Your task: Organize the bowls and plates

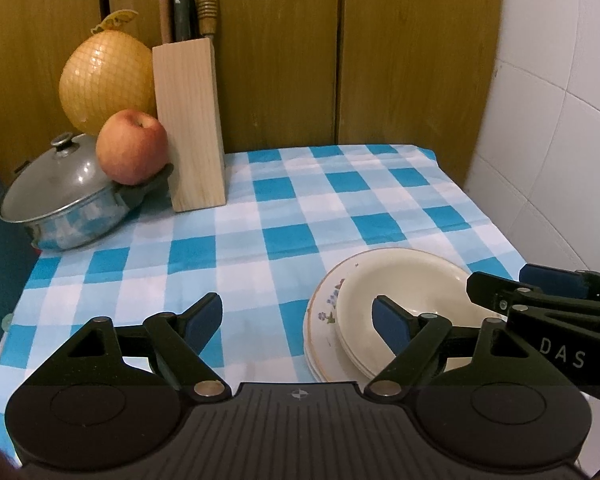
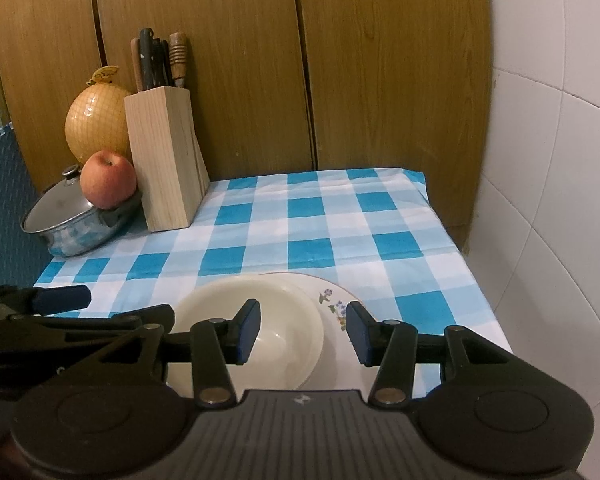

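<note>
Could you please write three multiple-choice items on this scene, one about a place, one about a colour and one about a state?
1. Where does the apple rest?
A. on the pot's handle, beside the knife block
B. in the bowl
C. on the floral plate

2. What colours is the tablecloth?
A. red and white
B. blue and white
C. green and yellow

3. How does the cream bowl sit?
A. upside down on the cloth
B. upright on the floral plate
C. inside the pot

Answers:
1 A: the apple sits on the pot handle, against the knife block.
2 B: the checks are blue and white.
3 B: the bowl's hollow faces up, on the floral plate.
</note>
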A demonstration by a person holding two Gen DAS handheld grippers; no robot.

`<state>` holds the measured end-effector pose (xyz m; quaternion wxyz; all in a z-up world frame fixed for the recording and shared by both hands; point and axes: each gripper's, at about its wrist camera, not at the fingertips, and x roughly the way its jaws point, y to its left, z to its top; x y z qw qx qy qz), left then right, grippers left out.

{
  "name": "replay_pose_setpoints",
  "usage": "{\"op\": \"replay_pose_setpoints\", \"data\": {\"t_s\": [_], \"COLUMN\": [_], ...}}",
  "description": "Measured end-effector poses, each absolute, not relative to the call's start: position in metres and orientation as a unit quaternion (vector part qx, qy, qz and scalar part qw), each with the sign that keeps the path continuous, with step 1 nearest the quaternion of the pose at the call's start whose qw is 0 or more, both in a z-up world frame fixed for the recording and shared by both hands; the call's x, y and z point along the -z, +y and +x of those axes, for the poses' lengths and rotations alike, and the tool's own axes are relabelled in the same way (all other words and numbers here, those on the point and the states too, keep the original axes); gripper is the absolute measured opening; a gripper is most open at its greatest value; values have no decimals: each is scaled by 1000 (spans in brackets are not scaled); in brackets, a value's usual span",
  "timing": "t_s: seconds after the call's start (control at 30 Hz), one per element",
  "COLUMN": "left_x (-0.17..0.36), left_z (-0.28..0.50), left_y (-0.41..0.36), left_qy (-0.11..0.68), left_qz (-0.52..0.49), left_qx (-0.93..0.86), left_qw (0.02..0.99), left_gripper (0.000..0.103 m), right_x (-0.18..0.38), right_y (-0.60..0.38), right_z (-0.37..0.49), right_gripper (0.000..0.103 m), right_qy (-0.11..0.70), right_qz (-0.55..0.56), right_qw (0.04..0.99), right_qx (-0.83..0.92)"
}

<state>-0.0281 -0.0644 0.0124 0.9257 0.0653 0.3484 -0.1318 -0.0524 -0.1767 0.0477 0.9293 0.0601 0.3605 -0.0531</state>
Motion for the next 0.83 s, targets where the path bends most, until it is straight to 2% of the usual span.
{"op": "replay_pose_setpoints", "data": {"t_s": [0.3,0.43,0.83], "left_x": [-13,-15,-14], "left_z": [-28,-29,-30], "left_y": [-61,-62,-58], "left_qy": [342,326,320], "left_qz": [63,72,63], "left_qx": [125,105,107], "left_qw": [929,937,939], "left_gripper": [93,101,103], "right_x": [-49,-51,-54], "right_y": [-177,-178,-178], "right_z": [-55,-55,-56], "right_gripper": [42,42,42], "right_qy": [355,348,345], "right_qz": [63,67,72], "right_qw": [931,934,934], "right_qx": [53,52,50]}}
